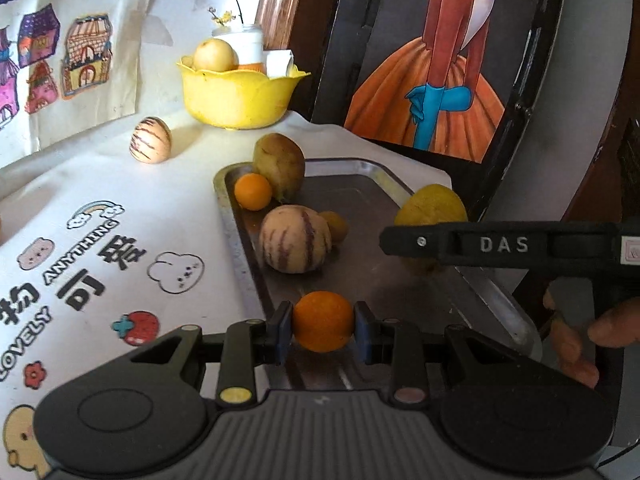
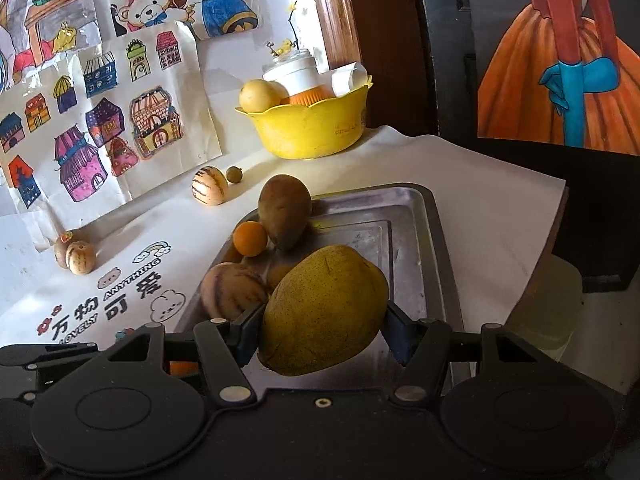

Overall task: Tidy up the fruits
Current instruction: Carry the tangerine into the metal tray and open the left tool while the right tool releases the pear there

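My left gripper (image 1: pixel 323 330) is shut on a small orange (image 1: pixel 323 321) over the near end of the metal tray (image 1: pixel 384 176). My right gripper (image 2: pixel 322 330) is shut on a large yellow-green pear (image 2: pixel 324 310) above the tray (image 2: pixel 436 232); from the left wrist view the pear (image 1: pixel 430 204) shows behind the right gripper's arm. In the tray lie a brown fruit (image 1: pixel 280 166), a second small orange (image 1: pixel 253 191), a striped melon (image 1: pixel 295 238) and a small brownish fruit (image 1: pixel 335 225).
A yellow bowl (image 1: pixel 236 96) holding a pale fruit and a white jar stands at the back. A striped melon (image 1: pixel 150 140) lies loose on the white cloth. Further striped fruits (image 2: pixel 80 256) and a small dark fruit (image 2: pixel 234 174) lie to the left. A framed painting (image 1: pixel 432 60) leans at the right.
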Demonstrator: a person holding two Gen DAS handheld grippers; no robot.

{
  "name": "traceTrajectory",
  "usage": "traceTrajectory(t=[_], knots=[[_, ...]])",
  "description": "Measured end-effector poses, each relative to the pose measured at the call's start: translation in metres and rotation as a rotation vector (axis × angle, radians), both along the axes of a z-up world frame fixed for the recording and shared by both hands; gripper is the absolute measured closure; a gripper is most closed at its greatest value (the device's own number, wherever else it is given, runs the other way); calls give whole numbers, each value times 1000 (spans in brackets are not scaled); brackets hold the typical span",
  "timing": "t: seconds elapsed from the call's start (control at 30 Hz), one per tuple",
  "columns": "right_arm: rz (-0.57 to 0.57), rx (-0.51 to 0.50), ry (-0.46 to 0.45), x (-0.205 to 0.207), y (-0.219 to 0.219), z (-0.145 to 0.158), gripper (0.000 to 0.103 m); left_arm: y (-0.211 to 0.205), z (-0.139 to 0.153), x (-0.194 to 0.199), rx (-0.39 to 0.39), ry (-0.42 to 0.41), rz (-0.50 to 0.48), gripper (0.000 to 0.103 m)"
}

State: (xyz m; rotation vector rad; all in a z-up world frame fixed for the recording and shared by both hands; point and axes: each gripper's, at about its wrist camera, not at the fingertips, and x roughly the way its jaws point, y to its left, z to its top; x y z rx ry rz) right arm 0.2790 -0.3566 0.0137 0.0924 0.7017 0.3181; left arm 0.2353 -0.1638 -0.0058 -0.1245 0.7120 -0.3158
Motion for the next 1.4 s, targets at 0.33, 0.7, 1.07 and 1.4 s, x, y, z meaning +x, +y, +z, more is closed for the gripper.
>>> traceTrajectory(t=[0.33,0.7,1.07,1.4], knots=[[23,-13,14,12,2,-14,39,-9,-6,6,32,-5,2,68],[25,-7,18,14,0,-15,39,-11,-7,4,55,-16,-1,67],[11,29,33,14,-7,-11,38,-3,0,-2,28,-42,-24,58],[-19,40,-3,-4,-11,3,29,19,21,-27,-5,-102,35,25]])
